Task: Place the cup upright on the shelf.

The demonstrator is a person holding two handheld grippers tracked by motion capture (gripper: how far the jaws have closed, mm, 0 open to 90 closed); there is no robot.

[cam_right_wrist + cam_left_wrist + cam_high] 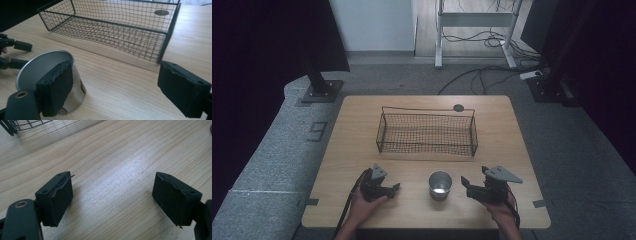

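An upright metal cup stands near the table's front edge, between the two grippers. My left gripper lies to the cup's left, held by a hand and pointing right toward it. In its own view the left gripper is open, with bare wood between the jaws. My right gripper is to the cup's right and points left at it. In its own view the right gripper is open and holds nothing. The cup sits behind its left jaw, outside the gap. The left gripper shows beyond the cup.
An empty black wire basket sits in the middle of the wooden table, behind the cup. A dark round cap lies at the far edge. In the right gripper view the basket is just ahead.
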